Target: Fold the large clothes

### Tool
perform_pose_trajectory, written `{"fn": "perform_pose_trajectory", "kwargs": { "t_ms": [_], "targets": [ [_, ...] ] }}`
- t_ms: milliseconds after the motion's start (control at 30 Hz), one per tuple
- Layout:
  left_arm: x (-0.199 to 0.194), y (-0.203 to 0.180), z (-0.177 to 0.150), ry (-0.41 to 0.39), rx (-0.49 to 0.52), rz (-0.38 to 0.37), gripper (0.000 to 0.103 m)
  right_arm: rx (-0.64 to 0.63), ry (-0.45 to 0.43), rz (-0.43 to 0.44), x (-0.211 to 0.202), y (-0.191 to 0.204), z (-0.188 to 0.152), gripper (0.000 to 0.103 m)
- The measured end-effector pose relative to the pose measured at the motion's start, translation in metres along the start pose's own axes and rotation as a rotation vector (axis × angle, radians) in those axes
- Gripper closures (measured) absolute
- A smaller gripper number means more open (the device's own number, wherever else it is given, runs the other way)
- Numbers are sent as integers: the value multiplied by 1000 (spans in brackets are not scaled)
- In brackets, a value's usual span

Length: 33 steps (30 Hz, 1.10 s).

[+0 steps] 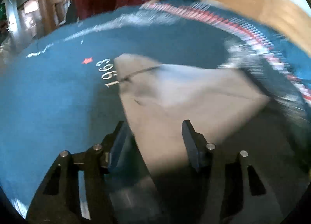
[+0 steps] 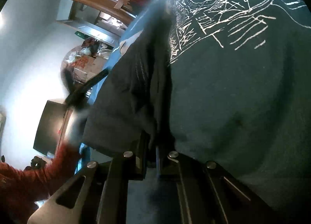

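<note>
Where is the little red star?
In the left wrist view, the small red star is printed on the blue garment, left of centre, just left of the white 1963 print.

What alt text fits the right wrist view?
The right tool is shut on a fold of a dark shirt with a white line drawing, which fills most of the frame. A red sleeve shows at lower left.

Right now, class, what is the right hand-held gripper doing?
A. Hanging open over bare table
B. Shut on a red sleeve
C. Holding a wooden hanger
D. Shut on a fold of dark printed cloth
D: the right hand-held gripper has its jaws closed on a bunched fold of the dark garment with a white line print.
</note>
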<state>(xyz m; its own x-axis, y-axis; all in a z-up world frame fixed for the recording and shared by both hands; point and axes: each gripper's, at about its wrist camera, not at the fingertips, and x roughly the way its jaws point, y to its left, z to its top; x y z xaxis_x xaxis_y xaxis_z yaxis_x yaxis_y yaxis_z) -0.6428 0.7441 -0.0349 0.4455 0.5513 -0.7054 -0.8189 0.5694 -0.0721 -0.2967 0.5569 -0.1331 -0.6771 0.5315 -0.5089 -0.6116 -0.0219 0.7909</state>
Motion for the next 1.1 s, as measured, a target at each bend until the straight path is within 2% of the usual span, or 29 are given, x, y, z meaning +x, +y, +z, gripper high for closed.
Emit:
{"fn": "perform_pose_trajectory", "kwargs": {
  "t_ms": [33,100,133,167,200,267,333,400,467,533,567,600,667,767,833,933,1100],
  "targets": [
    [-27,-12,-22,-9,1,-48,45,0,0,1,0,0,0,102],
    [-54,-34,-59,36,22,-91,42,0,-1,0,-1,-1,0,102],
    [-55,-46,-88,103,43,-78,40,0,-1,-1,-1,-1,0,102],
    [-47,-50,-105,163,64,-50,32,0,0,-1,-1,-1,0,102],
    [-43,-49,-112,173,65,-39,30,-1,3,-4,0,-1,0,102],
    [-46,-49,-107,168,39,1,25,-2,6,-21,1,1,1,102],
    [-58,-52,-100,148,-9,38,24,-29,13,-90,-1,16,2,98],
    [-87,-68,-105,120,-56,82,26,-164,14,-259,-8,57,-2,69],
    [-103,-78,-114,97,-123,129,22,-319,-6,-401,-16,100,-17,56],
    [-106,-86,-128,100,-190,177,17,-465,-54,-581,-18,138,-43,37],
    [-102,-90,-140,117,-220,212,16,-510,-75,-652,-16,148,-56,18],
    [-96,-91,-143,134,-240,231,16,-549,-92,-723,-11,155,-69,7],
    [-74,-94,-155,189,-266,256,14,-563,-68,-833,3,151,-89,6],
    [-67,-95,-159,197,-241,293,7,-487,-26,-888,10,131,-100,7],
    [-62,-92,-157,213,-245,290,0,-438,-18,-887,9,120,-104,6],
    [-56,-92,-158,212,-237,306,0,-417,-22,-887,8,112,-105,1],
    [-49,-91,-153,225,-257,326,0,-371,-19,-850,12,98,-97,0]
  ]
}}
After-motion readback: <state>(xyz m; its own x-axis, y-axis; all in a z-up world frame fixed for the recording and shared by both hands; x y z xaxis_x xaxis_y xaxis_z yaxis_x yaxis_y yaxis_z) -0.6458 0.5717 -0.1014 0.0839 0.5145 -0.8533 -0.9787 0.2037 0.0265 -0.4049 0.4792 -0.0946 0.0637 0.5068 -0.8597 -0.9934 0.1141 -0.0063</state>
